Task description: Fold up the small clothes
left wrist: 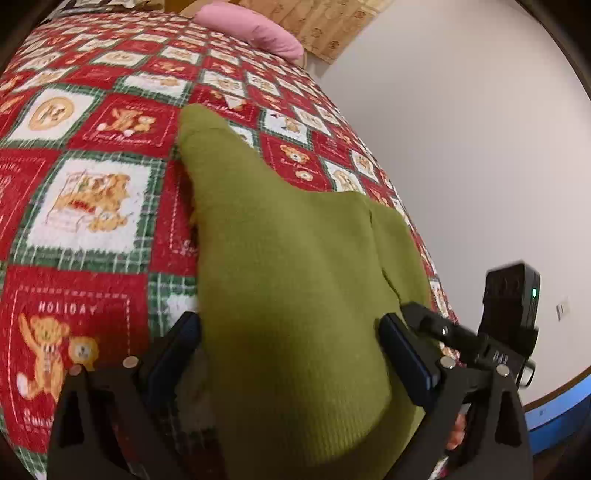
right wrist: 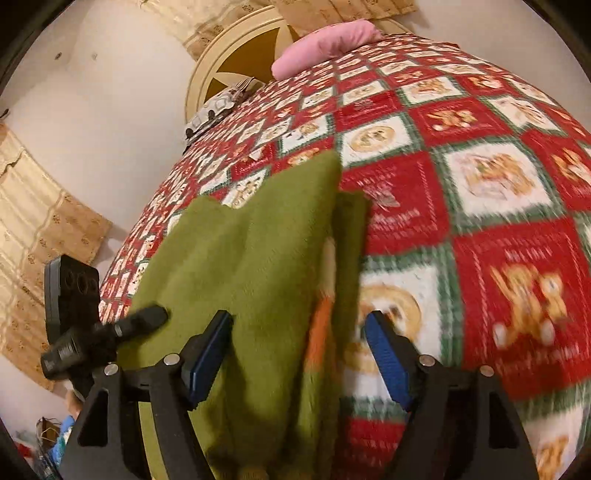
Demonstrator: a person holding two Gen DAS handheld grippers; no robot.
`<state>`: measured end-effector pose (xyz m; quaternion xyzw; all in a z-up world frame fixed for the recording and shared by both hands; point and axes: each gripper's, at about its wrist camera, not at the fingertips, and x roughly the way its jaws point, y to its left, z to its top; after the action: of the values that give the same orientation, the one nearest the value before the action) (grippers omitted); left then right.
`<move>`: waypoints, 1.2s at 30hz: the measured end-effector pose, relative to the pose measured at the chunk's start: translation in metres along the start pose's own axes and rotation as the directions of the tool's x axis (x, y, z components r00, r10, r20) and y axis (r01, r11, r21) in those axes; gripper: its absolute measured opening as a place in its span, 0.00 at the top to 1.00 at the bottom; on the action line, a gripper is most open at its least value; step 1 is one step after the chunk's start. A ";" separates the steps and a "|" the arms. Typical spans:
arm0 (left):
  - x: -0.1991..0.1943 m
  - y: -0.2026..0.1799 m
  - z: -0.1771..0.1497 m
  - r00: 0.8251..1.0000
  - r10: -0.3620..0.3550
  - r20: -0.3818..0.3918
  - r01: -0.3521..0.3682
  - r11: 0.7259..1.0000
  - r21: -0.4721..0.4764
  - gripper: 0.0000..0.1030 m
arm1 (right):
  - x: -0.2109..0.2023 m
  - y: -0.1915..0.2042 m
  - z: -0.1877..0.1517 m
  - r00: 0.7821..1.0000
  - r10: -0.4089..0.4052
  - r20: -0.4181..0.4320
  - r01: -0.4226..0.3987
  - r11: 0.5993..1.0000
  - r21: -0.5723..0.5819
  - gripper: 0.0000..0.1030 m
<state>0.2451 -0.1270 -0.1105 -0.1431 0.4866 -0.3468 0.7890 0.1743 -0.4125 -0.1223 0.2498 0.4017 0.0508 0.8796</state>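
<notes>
A small olive-green knit garment (left wrist: 288, 280) lies on a red, green and white teddy-bear blanket (left wrist: 85, 206) on a bed. In the left wrist view my left gripper (left wrist: 290, 350) is open, its two blue-padded fingers (left wrist: 406, 354) on either side of the near part of the garment. In the right wrist view the same green garment (right wrist: 255, 266) shows a folded edge with an orange patch beneath. My right gripper (right wrist: 299, 354) is open, straddling that edge. The other gripper (right wrist: 96, 332) shows at the left of the right wrist view.
A pink pillow (left wrist: 251, 29) lies at the head of the bed, also in the right wrist view (right wrist: 325, 40). A cream round headboard (right wrist: 236, 55) and white wall (left wrist: 461, 129) stand beyond. The bed edge (left wrist: 406, 206) runs close beside the garment.
</notes>
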 end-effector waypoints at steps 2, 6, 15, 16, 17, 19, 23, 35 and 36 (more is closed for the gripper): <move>0.002 -0.001 0.003 1.000 0.010 0.006 -0.010 1.000 0.001 0.10 | 0.009 0.002 0.006 1.000 0.003 -0.017 -0.003 1.000 -0.007 0.28; 0.001 -0.012 0.002 0.997 0.072 0.036 -0.074 0.996 0.041 0.27 | 0.014 0.020 0.006 1.000 -0.025 -0.017 0.023 0.997 -0.078 0.64; -0.042 -0.073 -0.012 0.979 0.150 0.140 -0.178 0.960 0.217 0.51 | -0.066 0.083 -0.021 0.969 -0.131 0.207 0.158 0.980 -0.121 0.74; -0.051 -0.085 -0.016 0.977 0.146 0.157 -0.181 0.953 0.242 0.51 | -0.078 0.090 -0.026 0.963 -0.141 0.229 0.173 0.977 -0.127 0.74; -0.058 -0.094 -0.020 0.976 0.137 0.167 -0.178 0.949 0.259 0.51 | -0.092 0.098 -0.032 0.956 -0.154 0.251 0.191 0.973 -0.131 0.74; -0.078 -0.116 -0.031 0.979 0.099 0.176 -0.148 0.945 0.292 0.51 | -0.128 0.112 -0.050 0.936 -0.180 0.302 0.227 0.966 -0.126 0.74; -0.102 -0.168 -0.061 0.989 0.009 0.149 -0.064 0.926 0.371 0.51 | -0.198 0.122 -0.084 0.899 -0.214 0.382 0.262 0.962 -0.078 0.74; -0.022 -0.269 -0.133 1.000 -0.020 0.004 0.015 0.864 0.503 0.51 | -0.309 0.048 -0.163 0.801 -0.445 0.401 0.445 0.890 0.100 0.74; -0.001 -0.271 -0.139 1.000 -0.002 -0.016 0.010 0.864 0.504 0.51 | -0.306 0.030 -0.167 0.795 -0.471 0.383 0.461 0.879 0.123 0.74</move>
<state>0.0140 -0.3059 -0.0243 0.0692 0.3848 -0.4652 0.7942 -0.1500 -0.4086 0.0085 0.1582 0.2620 -0.2241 0.9253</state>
